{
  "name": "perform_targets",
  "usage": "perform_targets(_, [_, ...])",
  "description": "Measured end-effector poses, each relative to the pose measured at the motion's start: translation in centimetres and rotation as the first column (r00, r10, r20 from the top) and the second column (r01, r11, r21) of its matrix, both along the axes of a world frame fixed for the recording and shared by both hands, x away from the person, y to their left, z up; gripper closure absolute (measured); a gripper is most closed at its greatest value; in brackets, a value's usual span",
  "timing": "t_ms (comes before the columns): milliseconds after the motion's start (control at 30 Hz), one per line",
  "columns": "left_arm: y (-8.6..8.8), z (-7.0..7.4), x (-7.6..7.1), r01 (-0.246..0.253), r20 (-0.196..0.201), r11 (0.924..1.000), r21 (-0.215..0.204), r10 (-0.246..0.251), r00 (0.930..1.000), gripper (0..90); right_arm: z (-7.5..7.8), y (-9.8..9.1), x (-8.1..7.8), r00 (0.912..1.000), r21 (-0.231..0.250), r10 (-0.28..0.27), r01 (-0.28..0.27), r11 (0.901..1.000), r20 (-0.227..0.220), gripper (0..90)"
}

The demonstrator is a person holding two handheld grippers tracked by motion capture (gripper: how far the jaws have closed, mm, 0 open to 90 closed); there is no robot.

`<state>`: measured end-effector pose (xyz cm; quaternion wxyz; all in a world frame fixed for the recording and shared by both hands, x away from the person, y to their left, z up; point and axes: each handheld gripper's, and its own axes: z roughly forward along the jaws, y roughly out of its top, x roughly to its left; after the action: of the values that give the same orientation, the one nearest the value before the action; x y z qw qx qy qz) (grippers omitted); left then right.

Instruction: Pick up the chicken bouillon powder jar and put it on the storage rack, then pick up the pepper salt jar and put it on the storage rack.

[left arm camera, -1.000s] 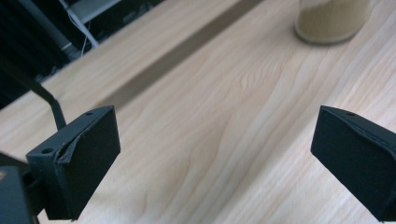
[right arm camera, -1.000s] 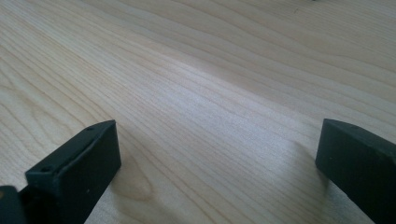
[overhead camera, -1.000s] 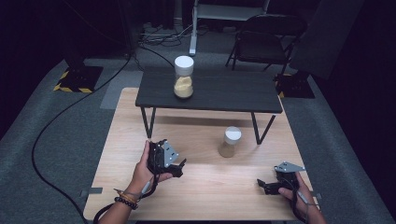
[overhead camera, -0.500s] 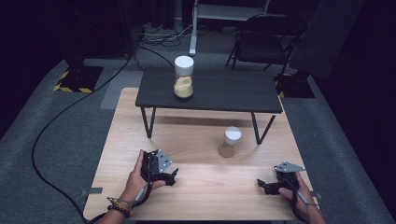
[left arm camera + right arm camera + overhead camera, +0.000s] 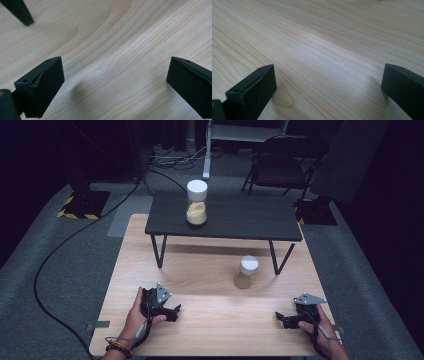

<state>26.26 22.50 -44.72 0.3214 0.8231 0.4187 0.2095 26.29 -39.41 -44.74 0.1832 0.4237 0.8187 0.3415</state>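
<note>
Down at the near left of the wooden desk [image 5: 210, 270], the left hand-held gripper [image 5: 172, 311] lies low over the boards in the person's left hand [image 5: 137, 312], its jaws pointing right and spread wide with nothing between them; the left gripper view shows bare wood grain in the gap and the tip of a black leg at the top left corner. Farther back, a small black side table [image 5: 225, 217] stands on the desk, and on its left part a tall jar [image 5: 196, 202] with a white lid stands upright, holding yellowish powder. Right of centre, a shorter white-lidded jar [image 5: 246, 272] stands upright on the desk just in front of the side table's right legs, well apart from both grippers. At the near right, the right hand-held gripper [image 5: 285, 319] sits close to the desk's edge, jaws pointing left and likewise released, only wood between them in the right gripper view.
</note>
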Motion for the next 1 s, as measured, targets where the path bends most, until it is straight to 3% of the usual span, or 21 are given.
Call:
perform_targets(200, [1.5, 0.0, 0.9, -0.041, -0.072, 0.9971, -0.064, 0.037, 0.9968, 1.2, 0.0, 0.0, 0.0, 1.0, 0.0, 0.0, 0.0, 1.0, 0.0, 0.0])
perform_targets(367, [1.6, 0.0, 0.9, -0.066, -0.071, 0.9959, -0.061, 0.062, 0.9956, 0.4, 0.0, 0.0, 0.0, 1.0, 0.0, 0.0, 0.0, 1.0, 0.0, 0.0])
perform_targets(1000, [1.7, 0.0, 0.8, -0.062, -0.071, 0.9964, -0.059, 0.057, 0.9958, 0.4, 0.0, -0.1, 0.1, 1.0, 0.0, 0.007, -0.007, 1.0, -0.001, 0.0])
